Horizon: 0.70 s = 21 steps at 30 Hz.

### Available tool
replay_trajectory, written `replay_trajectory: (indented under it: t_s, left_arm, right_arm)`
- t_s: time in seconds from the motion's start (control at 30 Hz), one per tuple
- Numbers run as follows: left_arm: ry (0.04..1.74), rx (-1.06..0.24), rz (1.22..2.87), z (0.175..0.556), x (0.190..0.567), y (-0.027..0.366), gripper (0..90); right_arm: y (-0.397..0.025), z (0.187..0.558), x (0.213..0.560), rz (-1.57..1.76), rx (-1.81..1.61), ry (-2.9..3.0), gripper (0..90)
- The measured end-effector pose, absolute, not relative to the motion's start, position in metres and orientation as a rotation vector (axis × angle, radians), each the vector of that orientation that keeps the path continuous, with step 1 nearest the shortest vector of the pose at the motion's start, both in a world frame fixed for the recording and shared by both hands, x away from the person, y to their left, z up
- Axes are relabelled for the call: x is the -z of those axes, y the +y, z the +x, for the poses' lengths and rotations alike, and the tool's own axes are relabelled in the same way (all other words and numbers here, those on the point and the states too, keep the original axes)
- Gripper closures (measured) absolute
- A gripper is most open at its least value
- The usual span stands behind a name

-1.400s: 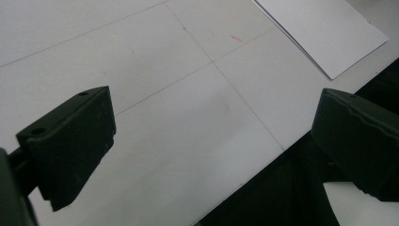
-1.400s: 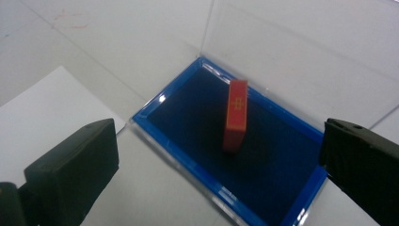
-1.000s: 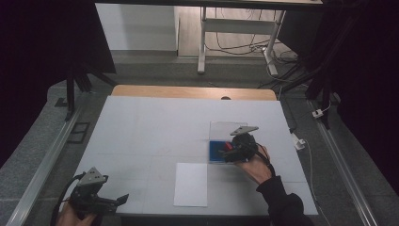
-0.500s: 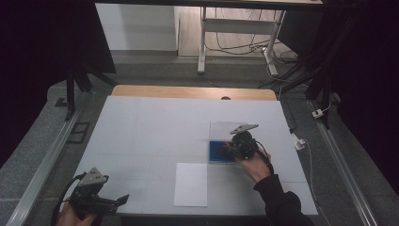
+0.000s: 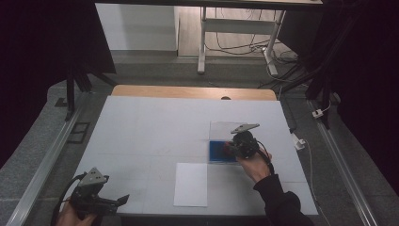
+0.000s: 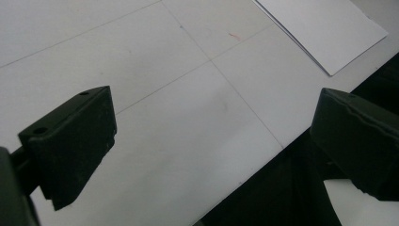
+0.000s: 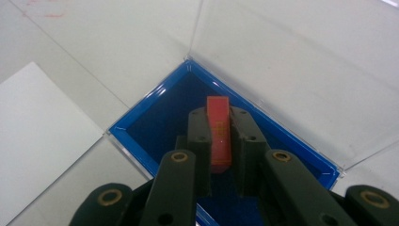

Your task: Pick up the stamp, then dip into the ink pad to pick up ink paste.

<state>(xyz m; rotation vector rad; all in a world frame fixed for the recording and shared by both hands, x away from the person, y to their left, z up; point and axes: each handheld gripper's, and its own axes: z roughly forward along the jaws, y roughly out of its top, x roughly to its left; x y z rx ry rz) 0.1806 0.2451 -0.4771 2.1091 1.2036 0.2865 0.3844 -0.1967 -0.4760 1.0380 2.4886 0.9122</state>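
Now that the right hand-held gripper (image 7: 220, 141), clamping the red piece (image 7: 219, 134), has shifted over the blue tray (image 7: 155, 120), placing looks near; the left hand-held gripper (image 6: 211, 150) gapes wide.

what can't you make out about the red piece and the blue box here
- Red piece: the right gripper is shut on it and covers its sides and lower end, right gripper view. In the high view it is too small and blurred.
- Blue box: near corner hidden behind the gripper; clear lid edges run off the frame.
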Motion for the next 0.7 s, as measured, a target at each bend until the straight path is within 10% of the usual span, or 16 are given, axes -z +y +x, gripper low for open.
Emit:
replay_trajectory:
  t_s: [0.7]
  left_arm:
    - [1.201,-0.261,2.097,0.182,0.477,0.247,1.3]
  right_arm:
    - [-0.205,0.378,0.458,0.959,-1.005,2.491,79.5]
